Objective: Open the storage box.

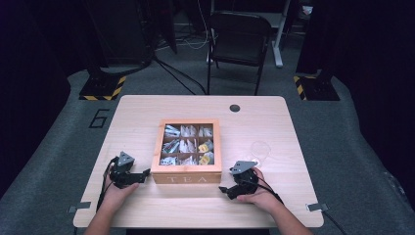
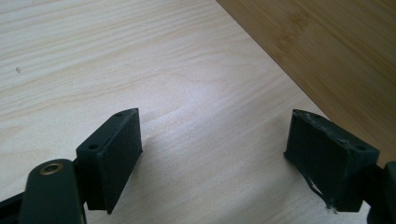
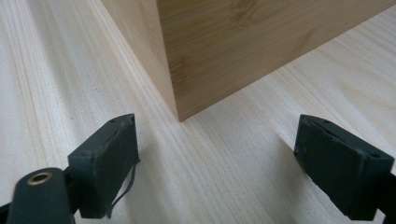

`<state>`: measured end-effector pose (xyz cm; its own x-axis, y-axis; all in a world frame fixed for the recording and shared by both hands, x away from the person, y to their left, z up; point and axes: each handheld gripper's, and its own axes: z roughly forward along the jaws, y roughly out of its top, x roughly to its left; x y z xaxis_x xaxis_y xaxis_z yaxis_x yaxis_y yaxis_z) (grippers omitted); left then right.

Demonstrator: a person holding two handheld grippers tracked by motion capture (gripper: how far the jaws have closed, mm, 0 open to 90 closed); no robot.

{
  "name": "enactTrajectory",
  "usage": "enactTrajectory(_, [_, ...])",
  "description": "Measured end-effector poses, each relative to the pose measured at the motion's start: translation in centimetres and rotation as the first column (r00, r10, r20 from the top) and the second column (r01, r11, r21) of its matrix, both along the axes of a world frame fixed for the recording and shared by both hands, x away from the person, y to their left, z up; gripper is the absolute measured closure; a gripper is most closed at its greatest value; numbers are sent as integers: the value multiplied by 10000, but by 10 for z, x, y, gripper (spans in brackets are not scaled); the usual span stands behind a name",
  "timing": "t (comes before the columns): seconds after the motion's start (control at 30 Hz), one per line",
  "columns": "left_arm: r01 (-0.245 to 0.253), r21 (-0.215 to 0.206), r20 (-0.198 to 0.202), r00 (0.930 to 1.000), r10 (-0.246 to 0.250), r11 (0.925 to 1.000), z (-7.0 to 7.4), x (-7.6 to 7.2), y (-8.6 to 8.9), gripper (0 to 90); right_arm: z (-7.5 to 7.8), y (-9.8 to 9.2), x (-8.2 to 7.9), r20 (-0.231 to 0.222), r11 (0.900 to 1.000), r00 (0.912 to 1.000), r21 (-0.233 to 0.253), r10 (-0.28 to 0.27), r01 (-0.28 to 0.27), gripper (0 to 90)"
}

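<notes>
A wooden tea box (image 1: 186, 174) marked TEA stands in the middle of the light wood table (image 1: 137, 112), its compartments holding several tea bags (image 1: 187, 145). My left gripper (image 1: 145, 174) rests on the table by the box's front left corner, open and empty. In the left gripper view the box's wall (image 2: 327, 51) fills the upper right beyond the gripper (image 2: 212, 149). My right gripper (image 1: 222, 189) lies by the box's front right corner, open with nothing in it. In the right gripper view the box's corner (image 3: 224, 51) stands just ahead of the gripper (image 3: 215, 158).
A clear plastic piece (image 1: 260, 148) lies on the table right of the box. A dark round hole (image 1: 235, 107) sits near the table's far edge. A black chair (image 1: 238, 39) stands beyond the table, with hazard-striped stand bases (image 1: 103, 88) on the floor at both sides.
</notes>
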<state>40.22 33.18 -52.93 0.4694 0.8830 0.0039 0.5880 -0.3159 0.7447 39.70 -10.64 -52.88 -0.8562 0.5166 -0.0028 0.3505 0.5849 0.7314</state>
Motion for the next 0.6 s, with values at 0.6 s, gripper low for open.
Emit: enactTrajectory(0.6, [-115, 26, -57, 9999, 115, 9999, 0, -1, -1, 173, 0, -1, -3, -52, 9999, 9998, 27, -167, 167, 125])
